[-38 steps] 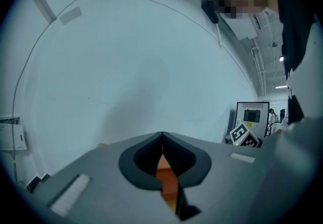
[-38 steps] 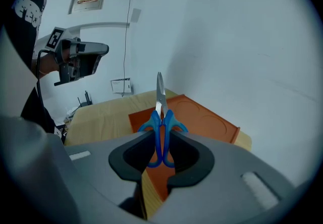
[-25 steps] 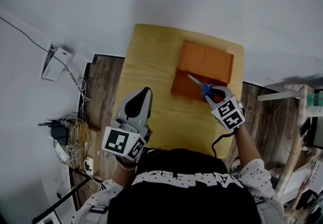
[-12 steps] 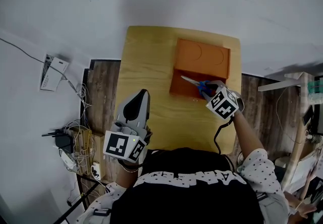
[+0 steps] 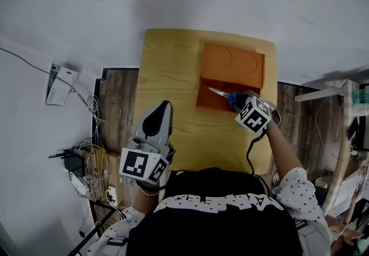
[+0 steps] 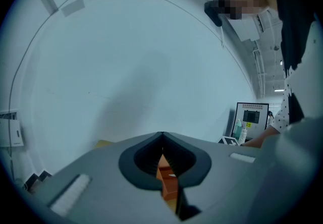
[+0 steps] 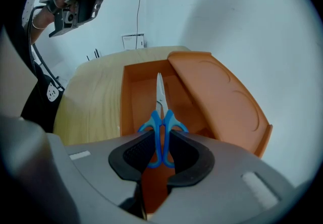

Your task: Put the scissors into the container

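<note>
Blue-handled scissors (image 5: 226, 96) hang over the open orange container (image 5: 209, 100) on the wooden table (image 5: 167, 76). My right gripper (image 5: 238, 104) is shut on their handles. In the right gripper view the scissors (image 7: 160, 127) sit upright between the pads of the right gripper (image 7: 161, 143), blades pointing down into the container's box (image 7: 132, 98). Its hinged lid (image 7: 217, 98) lies open to the right. My left gripper (image 5: 164, 106) hovers over the table's near left part, holding nothing. In the left gripper view the left gripper (image 6: 161, 137) has its tips together.
The table stands against a white wall. On the floor at the left lie cables, a power strip and a white box (image 5: 57, 83). A pale wooden frame (image 5: 340, 94) stands to the right. A screen and bottles (image 6: 251, 117) show at the left gripper view's right.
My right gripper has tipped further downward and sunk a little with the scissors over the container. The left gripper has stayed where it was.
</note>
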